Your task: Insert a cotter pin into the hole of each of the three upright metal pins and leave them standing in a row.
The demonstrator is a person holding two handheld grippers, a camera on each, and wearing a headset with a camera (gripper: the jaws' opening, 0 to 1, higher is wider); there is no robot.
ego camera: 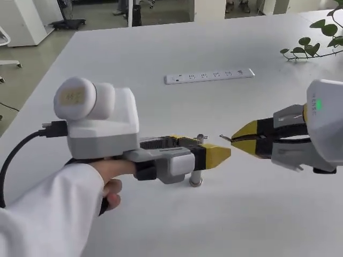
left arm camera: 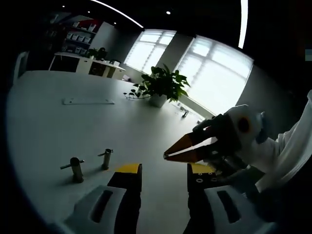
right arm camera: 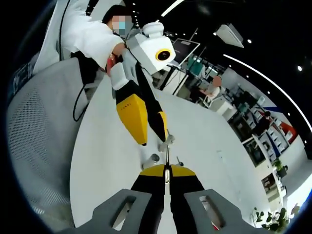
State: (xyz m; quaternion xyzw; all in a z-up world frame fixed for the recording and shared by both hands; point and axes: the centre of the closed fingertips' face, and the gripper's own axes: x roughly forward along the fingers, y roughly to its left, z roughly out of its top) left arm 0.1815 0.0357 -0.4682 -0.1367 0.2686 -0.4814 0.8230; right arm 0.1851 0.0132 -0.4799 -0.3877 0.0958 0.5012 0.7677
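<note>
With the nearer metal pin (left arm camera: 75, 171) and farther metal pin (left arm camera: 106, 160) at lower left apparently already fitted, one seems left: the right tongs (right arm camera: 166, 171) pinch a cotter pin (right arm camera: 167, 156) while the left tongs (left arm camera: 165, 169) stand spread.

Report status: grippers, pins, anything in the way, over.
Left gripper open, empty. Right gripper shut on cotter pin. One metal pin, second metal pin upright, cotters through. Power strip well clear.

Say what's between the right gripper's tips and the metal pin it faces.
A cotter pin, clamped in the right gripper, stretches toward the metal pin; clearest in the right gripper view.
</note>
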